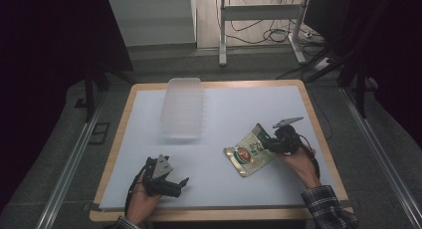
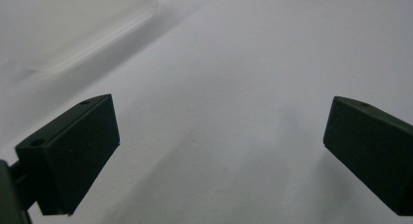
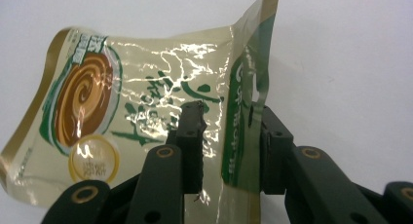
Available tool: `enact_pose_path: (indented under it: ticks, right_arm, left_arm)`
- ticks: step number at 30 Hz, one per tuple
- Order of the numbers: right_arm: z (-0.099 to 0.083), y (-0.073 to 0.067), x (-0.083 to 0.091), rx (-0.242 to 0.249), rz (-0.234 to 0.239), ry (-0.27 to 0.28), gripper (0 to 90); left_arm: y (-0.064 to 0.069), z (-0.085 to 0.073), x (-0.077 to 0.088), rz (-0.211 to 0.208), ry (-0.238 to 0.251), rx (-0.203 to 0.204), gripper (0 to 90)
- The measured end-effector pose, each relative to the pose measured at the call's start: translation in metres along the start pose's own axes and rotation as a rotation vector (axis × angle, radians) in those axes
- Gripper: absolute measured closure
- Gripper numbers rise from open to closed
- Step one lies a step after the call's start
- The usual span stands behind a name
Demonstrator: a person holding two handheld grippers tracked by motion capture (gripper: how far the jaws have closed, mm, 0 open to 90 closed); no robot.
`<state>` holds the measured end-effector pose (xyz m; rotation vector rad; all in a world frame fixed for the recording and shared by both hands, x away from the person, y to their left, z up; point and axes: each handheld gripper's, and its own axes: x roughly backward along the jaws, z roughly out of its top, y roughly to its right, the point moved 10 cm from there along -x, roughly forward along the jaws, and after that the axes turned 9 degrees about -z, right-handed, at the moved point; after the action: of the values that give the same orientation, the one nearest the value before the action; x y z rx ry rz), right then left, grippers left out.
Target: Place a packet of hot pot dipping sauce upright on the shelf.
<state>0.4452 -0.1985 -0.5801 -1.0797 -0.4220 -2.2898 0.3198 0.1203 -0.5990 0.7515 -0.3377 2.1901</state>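
Right tool (image 3: 226, 146) apparently pinches pouch (image 3: 122, 117) edge.

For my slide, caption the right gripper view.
Right gripper pinching the folded edge of a glossy snack pouch above the white table.

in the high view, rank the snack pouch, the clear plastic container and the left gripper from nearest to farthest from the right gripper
1. Snack pouch: pinched at its edge by the right gripper, right side of the table.
2. Clear plastic container: far-middle of the white mat, up and to the left.
3. Left gripper: near-left edge of the table, jaws open.
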Motion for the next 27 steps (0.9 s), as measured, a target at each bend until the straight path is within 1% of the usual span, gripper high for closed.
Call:
enact_pose_path:
  ticks: [2,3,6,8,9,12,14,18,21,22,25,26,27]
  right_arm:
    - [0.001,0.000,-0.003,-0.012,0.007,-0.009,70.6]
    - [0.002,0.000,-0.004,-0.011,0.009,-0.008,74.1]
    - [0.002,0.000,-0.006,0.025,-0.012,-0.019,79.0]
    - [0.002,0.000,-0.007,0.038,-0.022,-0.020,81.1]
    - [0.002,0.001,-0.007,0.047,-0.037,-0.022,82.5]
    - [0.002,0.001,-0.010,0.071,-0.061,-0.025,85.7]
    - [0.003,0.001,-0.011,0.076,-0.068,-0.025,87.3]
    - [0.004,0.000,-0.012,0.080,-0.075,-0.032,88.3]
    - [0.006,0.000,-0.011,0.058,-0.073,-0.034,88.4]
    - [0.006,0.000,-0.011,0.058,-0.073,-0.034,88.4]
    - [0.008,-0.004,-0.007,0.080,-0.074,-0.026,88.2]
    - [0.008,-0.004,-0.007,0.080,-0.074,-0.026,88.2]
    - [0.010,-0.006,-0.005,0.083,-0.074,-0.014,88.2]
  left_arm:
    - [0.000,0.000,0.000,0.001,0.000,0.000,0.0]
    - [0.000,0.000,0.000,0.002,-0.001,0.000,0.0]
    - [0.000,0.000,0.000,0.003,-0.002,-0.001,0.0]
    - [0.000,0.000,0.000,0.004,-0.003,-0.002,0.0]
    - [0.000,0.000,0.000,0.005,-0.003,-0.003,0.0]
    - [-0.001,0.000,0.000,0.009,-0.001,0.001,0.0]
    - [-0.002,0.000,0.001,0.011,0.002,0.006,0.0]
    - [-0.002,0.000,0.002,0.015,0.003,0.007,0.0]
    - [-0.003,0.000,0.001,0.017,0.002,0.007,0.0]
    - [-0.003,0.000,0.001,0.018,0.001,0.007,0.0]
    - [-0.004,0.000,0.002,0.025,0.005,0.012,0.0]
    - [-0.004,0.000,0.002,0.025,0.005,0.012,0.0]
    - [-0.004,0.000,0.002,0.026,0.005,0.013,0.0]
